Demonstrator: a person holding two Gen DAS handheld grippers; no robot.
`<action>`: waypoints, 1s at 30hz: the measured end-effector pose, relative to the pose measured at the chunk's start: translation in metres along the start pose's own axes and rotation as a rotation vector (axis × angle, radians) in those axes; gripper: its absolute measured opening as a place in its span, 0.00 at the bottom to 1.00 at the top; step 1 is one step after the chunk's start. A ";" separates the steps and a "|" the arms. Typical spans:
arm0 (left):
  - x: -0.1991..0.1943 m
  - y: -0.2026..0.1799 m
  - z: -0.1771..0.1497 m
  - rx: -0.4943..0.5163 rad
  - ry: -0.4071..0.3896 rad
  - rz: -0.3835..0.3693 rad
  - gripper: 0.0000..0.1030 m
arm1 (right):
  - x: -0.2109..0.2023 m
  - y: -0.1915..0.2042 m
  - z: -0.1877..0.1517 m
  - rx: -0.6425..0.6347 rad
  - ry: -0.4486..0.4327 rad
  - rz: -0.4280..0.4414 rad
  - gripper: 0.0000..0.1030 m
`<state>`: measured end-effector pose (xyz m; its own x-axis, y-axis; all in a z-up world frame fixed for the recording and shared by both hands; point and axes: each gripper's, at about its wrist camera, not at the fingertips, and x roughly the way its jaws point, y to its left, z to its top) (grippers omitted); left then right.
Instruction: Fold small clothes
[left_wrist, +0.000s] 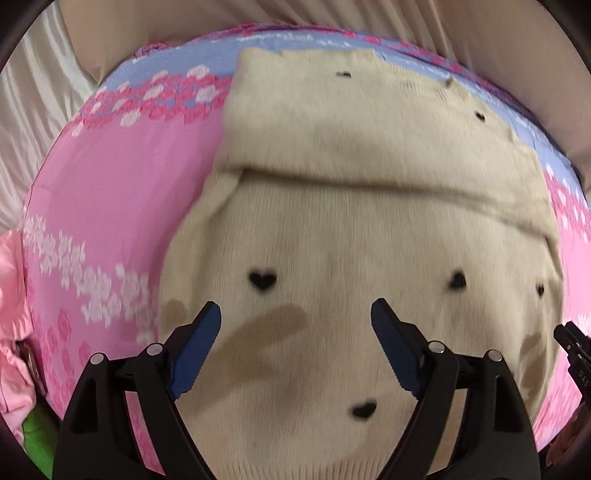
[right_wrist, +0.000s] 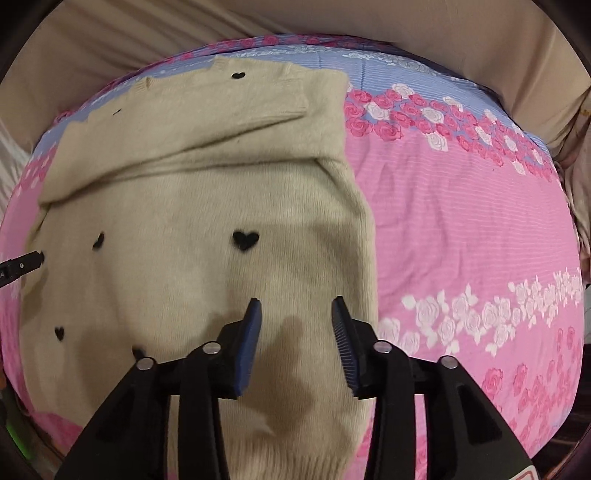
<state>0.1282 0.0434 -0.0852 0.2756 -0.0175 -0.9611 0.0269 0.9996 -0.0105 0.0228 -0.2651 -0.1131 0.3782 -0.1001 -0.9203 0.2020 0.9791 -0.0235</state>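
I look down on a bed covered by a pink sheet (right_wrist: 461, 229) with bands of pink and white roses and a pale blue strip along its far edge. Behind the far edge hangs a beige curtain (right_wrist: 406, 22) in folds.

On the sheet lies the cream sweater (left_wrist: 332, 258), knitted and dotted with small black hearts. It lies flat, its ribbed hem towards me at the near edge of both views. Across its far part one sleeve (right_wrist: 184, 147) is folded over sideways, and it makes a thick band from one side of the body to the other.

In the left wrist view a bundle of pink cloth (left_wrist: 11, 314) sits at the far left border, with something green just below it; what these are I cannot tell.

My left tongs (left_wrist: 295, 314) hang above the near part of the sweater with the two blue pads wide apart and nothing between them. My right tongs (right_wrist: 295, 306) hang above the sweater near its right edge; the pads are apart, though less wide, and they hold nothing. Each view also shows the tip of the other tongs at its border.
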 end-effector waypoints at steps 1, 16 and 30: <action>-0.001 0.003 -0.009 -0.002 0.018 -0.007 0.82 | -0.003 -0.002 -0.008 0.001 0.006 0.007 0.47; 0.006 0.083 -0.130 -0.126 0.258 -0.083 0.85 | -0.008 -0.037 -0.121 0.108 0.173 0.078 0.66; 0.007 0.043 -0.143 -0.007 0.277 -0.126 0.72 | 0.003 -0.022 -0.132 0.165 0.178 0.167 0.56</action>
<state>-0.0060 0.0899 -0.1320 -0.0022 -0.1351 -0.9908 0.0371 0.9901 -0.1351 -0.0999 -0.2640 -0.1665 0.2572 0.1069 -0.9604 0.3000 0.9359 0.1845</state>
